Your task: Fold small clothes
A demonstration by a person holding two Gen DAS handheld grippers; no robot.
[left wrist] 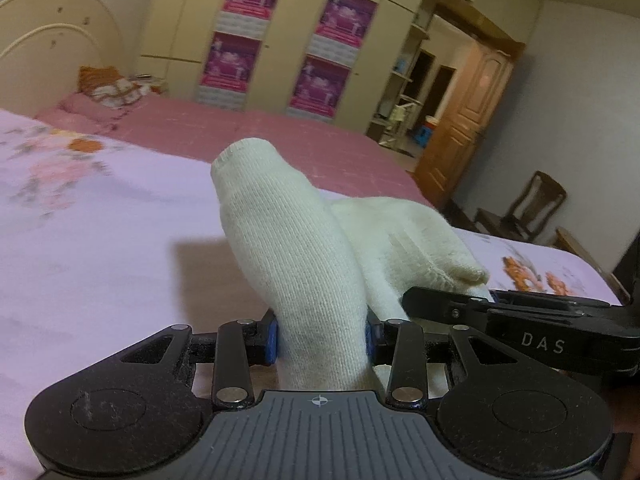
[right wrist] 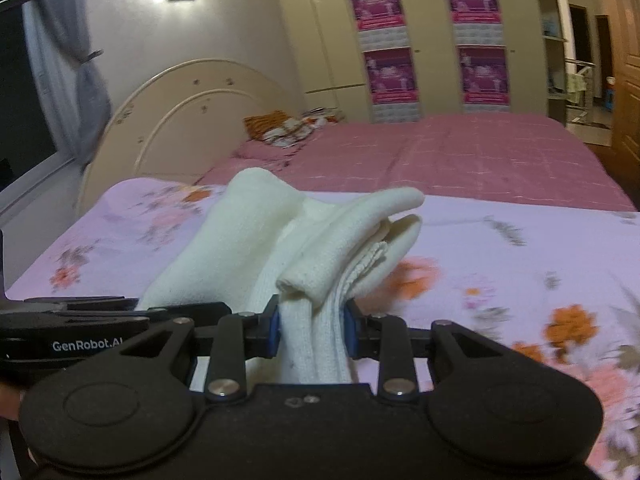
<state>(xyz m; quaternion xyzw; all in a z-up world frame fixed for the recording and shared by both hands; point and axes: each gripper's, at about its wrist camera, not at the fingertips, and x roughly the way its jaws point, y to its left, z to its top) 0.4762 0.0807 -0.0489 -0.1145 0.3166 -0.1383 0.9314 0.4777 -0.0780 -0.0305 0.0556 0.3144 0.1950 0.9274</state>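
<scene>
A pair of white knitted socks (left wrist: 296, 248) is held up above a bed with a pale floral sheet (left wrist: 100, 232). My left gripper (left wrist: 320, 336) is shut on one part of the socks, whose closed end sticks up in front of it. My right gripper (right wrist: 311, 330) is shut on the other part of the socks (right wrist: 320, 240), which is bunched and folded over between the blue pads (right wrist: 273, 332). The two grippers are close side by side: the right one (left wrist: 520, 320) shows at the right of the left wrist view, the left one (right wrist: 80, 320) at the left of the right wrist view.
Beyond the floral sheet lies a pink bedspread (right wrist: 460, 160) with a cream headboard (right wrist: 180, 112) and an orange patterned pillow (right wrist: 280, 128). A wardrobe with purple posters (right wrist: 432, 40) stands behind. A wooden chair (left wrist: 528, 208) and a wooden door (left wrist: 468, 120) are at the right.
</scene>
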